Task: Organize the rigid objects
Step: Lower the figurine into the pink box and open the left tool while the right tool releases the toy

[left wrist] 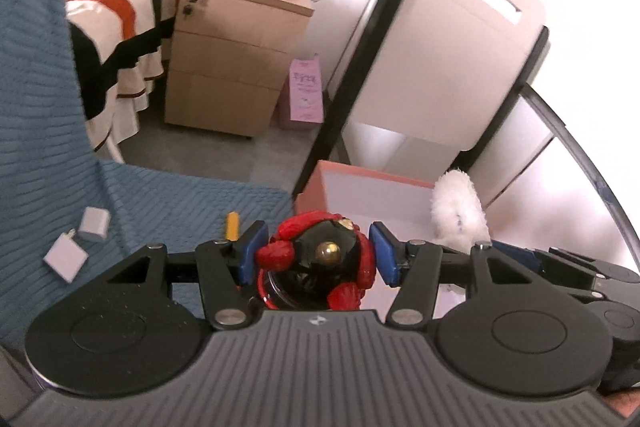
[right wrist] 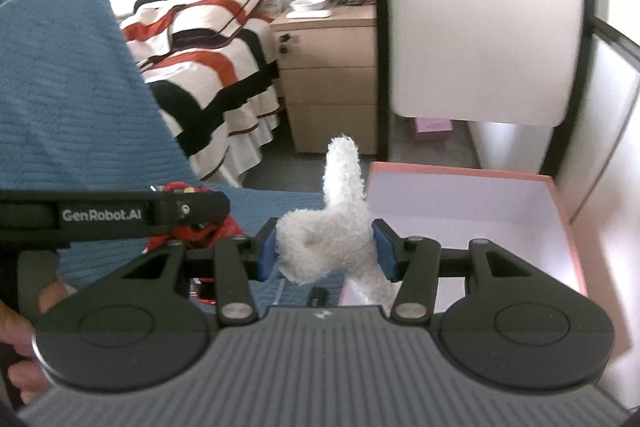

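1. Left wrist view: left gripper (left wrist: 316,253) pinches a red and black toy (left wrist: 320,259) between its blue pads, raised above the blue blanket (left wrist: 168,195).
2. Right wrist view: right gripper (right wrist: 325,247) pinches a white fluffy toy (right wrist: 332,235), raised beside the open pink box (right wrist: 568,227).
3. Two white blocks (left wrist: 78,241) and a yellow stick (left wrist: 232,225) lie on the blanket.
4. Pink box stands just beside the blanket edge, inside white.

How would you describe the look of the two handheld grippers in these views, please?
Both match: the left gripper and right gripper have black linkage arms with silver pivot pins, blue pads on the fingertips, two round black discs and a grey ribbed body. The left one's side carries white "GenRobot.AI" lettering. No cables or sleeves show.
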A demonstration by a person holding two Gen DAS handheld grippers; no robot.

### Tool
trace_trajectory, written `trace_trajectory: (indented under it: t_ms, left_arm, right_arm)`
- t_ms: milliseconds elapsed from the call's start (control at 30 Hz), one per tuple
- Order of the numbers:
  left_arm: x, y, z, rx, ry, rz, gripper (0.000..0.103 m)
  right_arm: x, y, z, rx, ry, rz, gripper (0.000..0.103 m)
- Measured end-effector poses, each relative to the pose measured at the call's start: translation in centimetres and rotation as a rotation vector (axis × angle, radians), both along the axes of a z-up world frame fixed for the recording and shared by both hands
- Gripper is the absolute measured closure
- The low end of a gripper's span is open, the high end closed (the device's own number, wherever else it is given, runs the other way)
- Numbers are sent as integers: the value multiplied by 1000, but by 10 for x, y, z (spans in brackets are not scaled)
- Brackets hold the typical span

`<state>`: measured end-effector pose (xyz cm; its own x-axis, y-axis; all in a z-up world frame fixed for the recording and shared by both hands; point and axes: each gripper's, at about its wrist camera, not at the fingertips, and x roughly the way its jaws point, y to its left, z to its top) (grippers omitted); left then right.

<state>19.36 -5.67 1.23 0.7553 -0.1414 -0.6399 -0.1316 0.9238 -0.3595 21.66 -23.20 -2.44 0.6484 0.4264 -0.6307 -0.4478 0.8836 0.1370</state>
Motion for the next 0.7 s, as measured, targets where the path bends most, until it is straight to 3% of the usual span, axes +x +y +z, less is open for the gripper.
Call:
trace_trajectory:
  t_ms: [167,333,700]
  left_arm:
    - [14,-34,4,47,-26,-16,41]
    - [32,-58,-3,22,-26,-34,41]
    - [76,-107,-55,21,62,-77,41]
  right_arm:
    - [8,-32,-3,6,15,-47,50]
    - [18,-59,-15,-12,37,-89,50]
    - [49,-111,-69,-24,157,-169,50]
